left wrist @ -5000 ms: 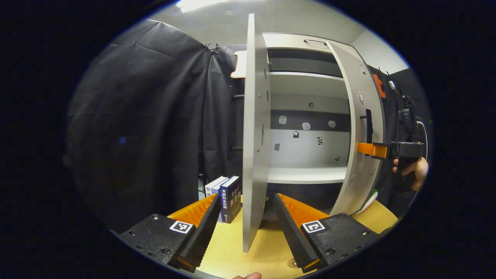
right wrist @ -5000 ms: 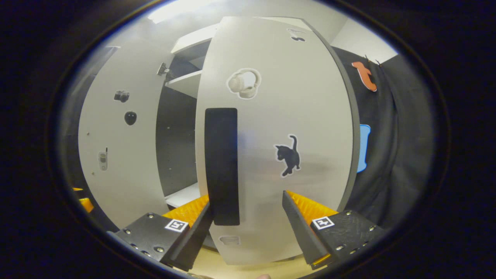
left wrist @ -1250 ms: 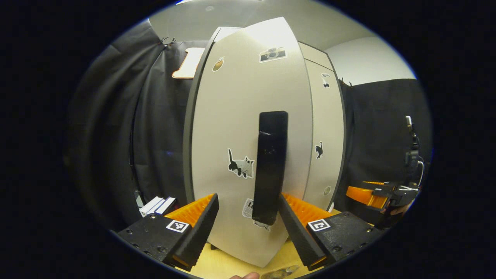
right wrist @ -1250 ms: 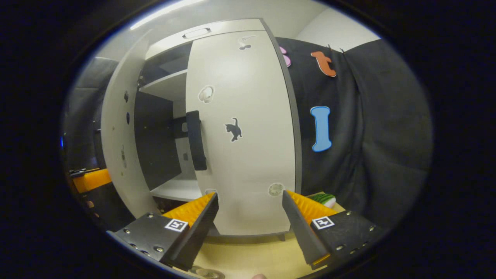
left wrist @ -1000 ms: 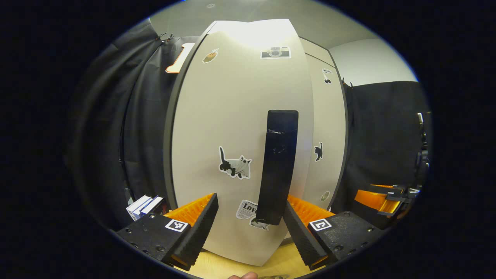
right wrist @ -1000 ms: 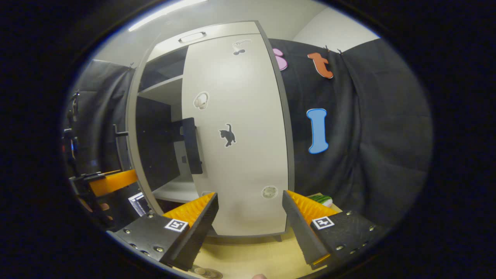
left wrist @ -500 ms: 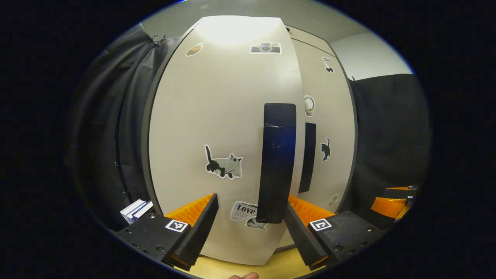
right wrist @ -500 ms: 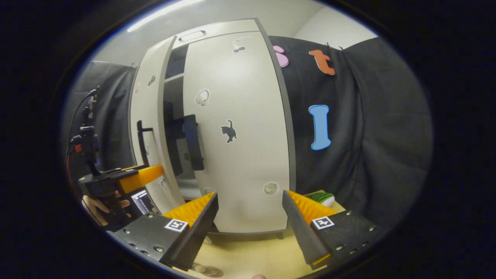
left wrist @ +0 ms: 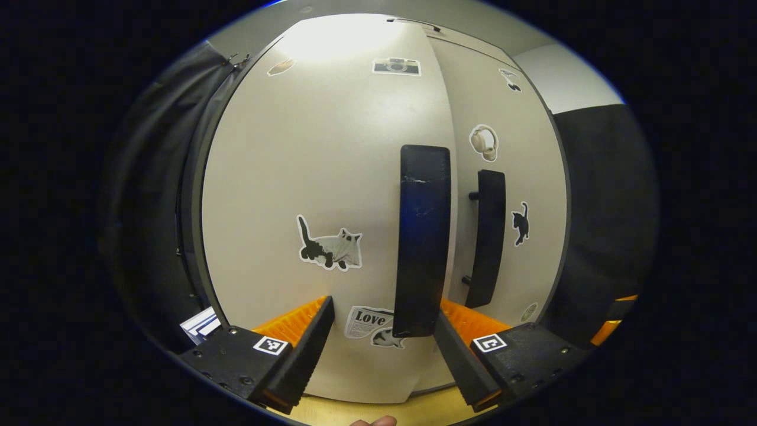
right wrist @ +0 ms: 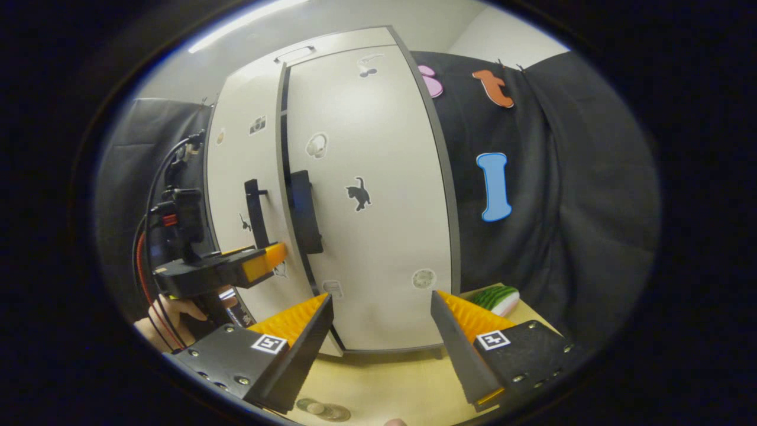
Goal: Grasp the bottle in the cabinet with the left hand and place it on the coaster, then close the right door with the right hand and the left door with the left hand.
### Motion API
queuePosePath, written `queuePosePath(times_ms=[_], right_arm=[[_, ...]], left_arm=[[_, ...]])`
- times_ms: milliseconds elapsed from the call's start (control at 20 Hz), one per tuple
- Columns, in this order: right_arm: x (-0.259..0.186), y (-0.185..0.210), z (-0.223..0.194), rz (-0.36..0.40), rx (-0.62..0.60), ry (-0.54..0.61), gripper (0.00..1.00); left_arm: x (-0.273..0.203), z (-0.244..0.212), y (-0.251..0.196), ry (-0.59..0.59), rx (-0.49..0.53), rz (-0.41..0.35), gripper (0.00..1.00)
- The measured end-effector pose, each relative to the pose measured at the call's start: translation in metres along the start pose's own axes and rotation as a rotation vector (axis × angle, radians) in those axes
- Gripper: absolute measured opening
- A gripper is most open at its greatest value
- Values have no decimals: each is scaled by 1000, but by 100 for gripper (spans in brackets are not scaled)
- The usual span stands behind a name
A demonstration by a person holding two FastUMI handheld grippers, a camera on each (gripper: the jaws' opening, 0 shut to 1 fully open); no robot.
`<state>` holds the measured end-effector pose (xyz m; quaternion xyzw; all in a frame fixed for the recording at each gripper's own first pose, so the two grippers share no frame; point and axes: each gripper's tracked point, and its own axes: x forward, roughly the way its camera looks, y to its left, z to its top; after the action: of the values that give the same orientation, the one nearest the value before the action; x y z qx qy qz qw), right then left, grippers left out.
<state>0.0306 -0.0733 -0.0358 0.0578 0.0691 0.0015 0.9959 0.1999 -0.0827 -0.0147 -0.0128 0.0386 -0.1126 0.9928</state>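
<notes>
Left gripper view, left gripper (left wrist: 381,343): jaws spread wide, nothing clamped, right up against the left door (left wrist: 307,177).
Left gripper view, left door: nearly flush with the right door (left wrist: 508,177); a thin dark seam runs between them.
Left gripper view, left handle (left wrist: 423,236): tall dark bar, its lower end dipping between the gripper's fingers, closer to the one on the right side of this view; whether it touches, I cannot tell.
Left gripper view, right handle (left wrist: 488,236): just beside the left one, standing off its door on small posts.
Left gripper view, stickers: a cat (left wrist: 330,248) on the left door, a camera (left wrist: 396,66) up top.
Right gripper view, right gripper (right wrist: 381,343): open and empty, held back from the cabinet above the table (right wrist: 384,384).
Right gripper view, right door (right wrist: 378,195): shut against the cabinet.
Right gripper view, left gripper (right wrist: 260,263): held in a hand (right wrist: 171,316), its tip at the left door (right wrist: 236,177) by the handle (right wrist: 255,213).
Right gripper view, bottle and coaster: a round glassy shape (right wrist: 322,409) on the table at the bottom edge; too cropped to say which.
</notes>
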Motion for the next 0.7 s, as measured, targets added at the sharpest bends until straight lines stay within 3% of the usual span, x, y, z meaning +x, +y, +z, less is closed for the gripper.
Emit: queuePosePath(times_ms=[350,700], right_arm=[[-11,0,5,3,-8,-9,100],[-18,13,18,26,-15,-26,100]], left_arm=[[-6,4,-5,-3,18,27,96],[-61,33,-20,-57,10,-11,97]])
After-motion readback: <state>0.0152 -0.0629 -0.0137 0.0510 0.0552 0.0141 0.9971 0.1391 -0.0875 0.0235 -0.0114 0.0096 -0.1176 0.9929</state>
